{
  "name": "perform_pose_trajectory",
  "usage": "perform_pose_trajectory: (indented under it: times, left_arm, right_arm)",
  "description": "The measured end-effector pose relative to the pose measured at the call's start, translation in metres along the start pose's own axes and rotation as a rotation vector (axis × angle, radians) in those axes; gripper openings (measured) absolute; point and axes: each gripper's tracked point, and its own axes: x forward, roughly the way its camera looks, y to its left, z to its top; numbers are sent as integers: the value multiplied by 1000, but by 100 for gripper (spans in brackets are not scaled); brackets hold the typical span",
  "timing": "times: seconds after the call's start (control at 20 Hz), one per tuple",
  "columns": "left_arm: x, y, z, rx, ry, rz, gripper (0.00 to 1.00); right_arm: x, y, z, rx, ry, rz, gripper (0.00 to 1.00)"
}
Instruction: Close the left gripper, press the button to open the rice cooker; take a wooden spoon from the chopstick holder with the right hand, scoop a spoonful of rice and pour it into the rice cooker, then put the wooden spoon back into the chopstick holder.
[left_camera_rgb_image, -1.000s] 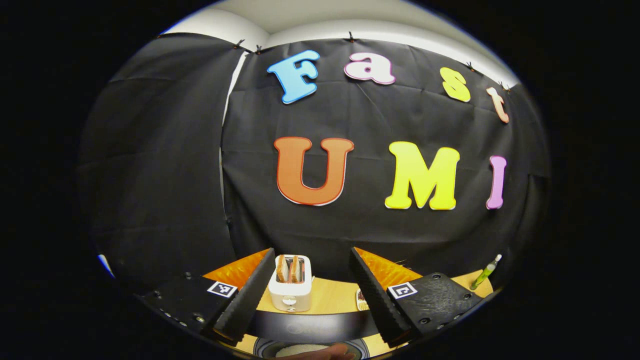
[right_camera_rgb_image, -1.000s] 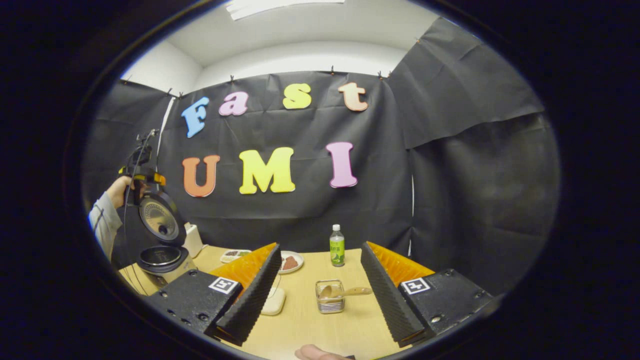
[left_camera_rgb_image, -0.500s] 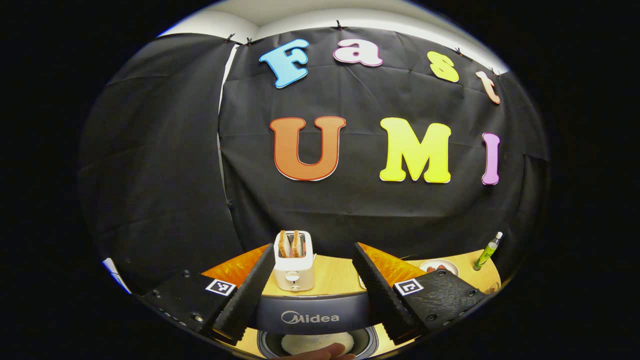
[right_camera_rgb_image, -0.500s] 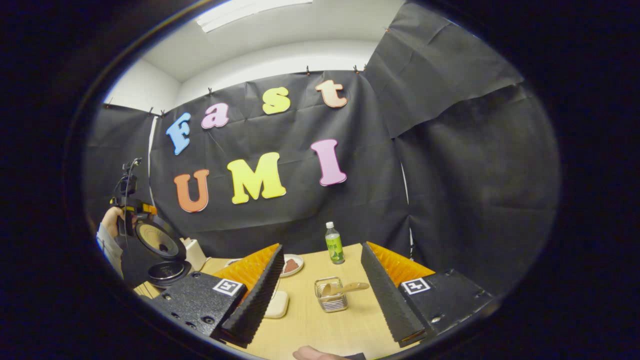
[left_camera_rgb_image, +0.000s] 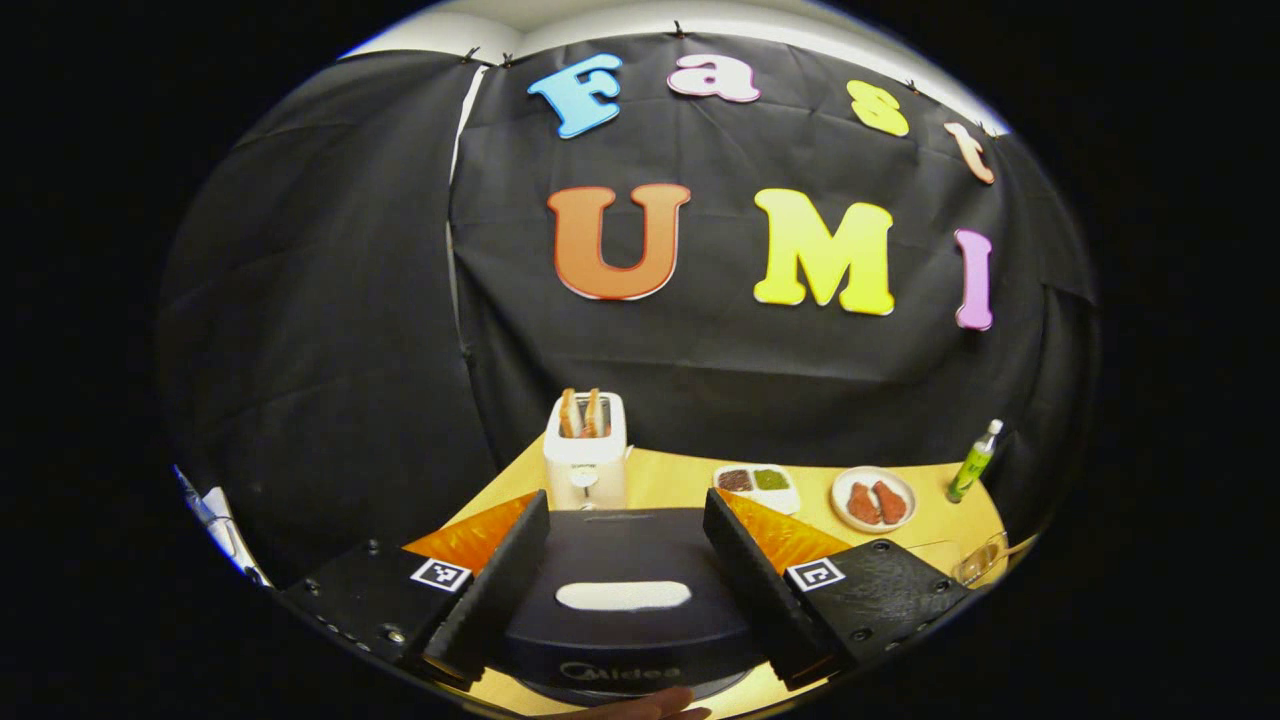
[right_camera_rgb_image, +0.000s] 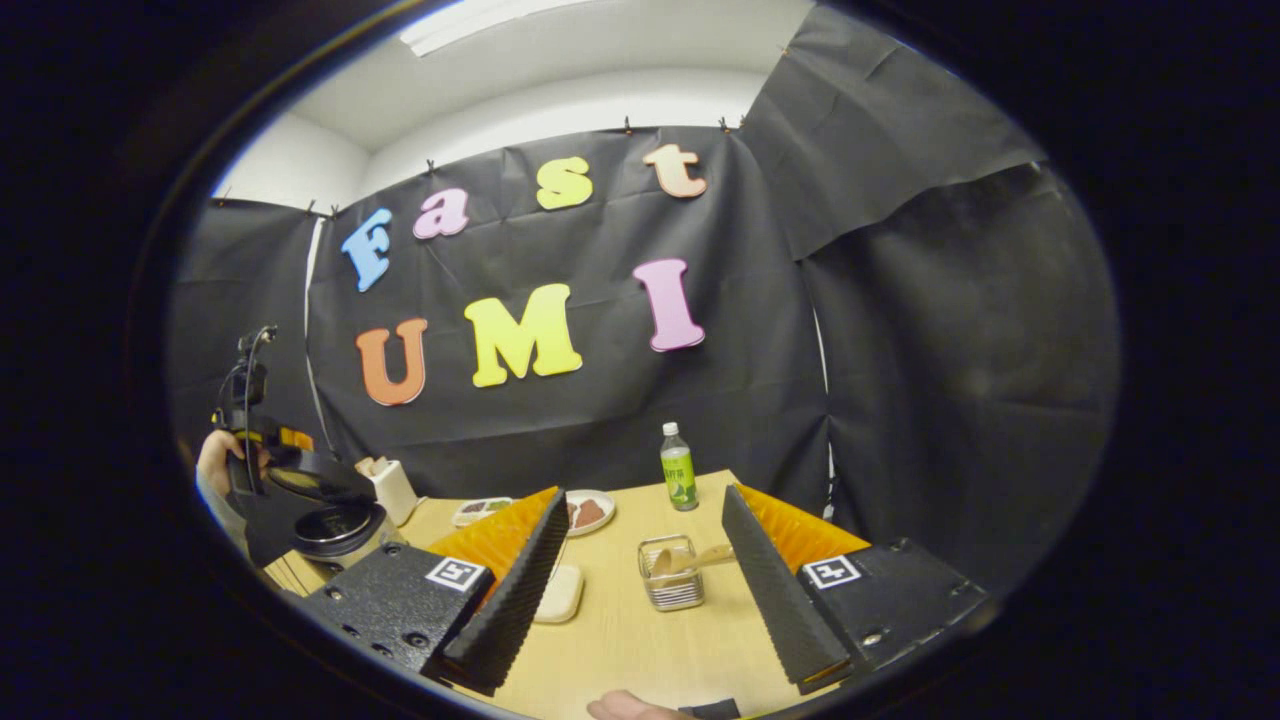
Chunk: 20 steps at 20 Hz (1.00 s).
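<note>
The dark rice cooker stands at the table's left end, its lid tilted low over the pot, with a narrow gap left. A hand holds my left gripper at the lid's raised edge. In the left gripper view the lid's top lies between the spread fingers of my left gripper, which is open. My right gripper is open and empty above the table. Just beyond it, a wire chopstick holder holds the wooden spoon, its handle leaning right.
A white toaster with bread stands behind the cooker. Along the back are a compartment tray, a plate of food and a green bottle. A pale dish sits partly behind my right gripper's left finger.
The cooker lid has swung down from upright to nearly shut. My left gripper has tipped downward with it. The right gripper has barely shifted and stays open.
</note>
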Motion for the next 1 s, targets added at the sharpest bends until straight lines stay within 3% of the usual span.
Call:
perform_pose_trajectory:
  times: [0.25, 0.55, 1.0]
  left_arm:
    - [-7, -11, -46, 1, 47, -26, 96]
    - [-9, -13, -62, -3, -33, -25, 97]
    - [-25, -12, -97, 34, -55, -53, 97]
  right_arm:
    - [6, 3, -10, 1, 28, 8, 100]
    - [19, 3, -23, 22, 57, 6, 100]
    - [30, 8, -35, 50, 65, 28, 100]
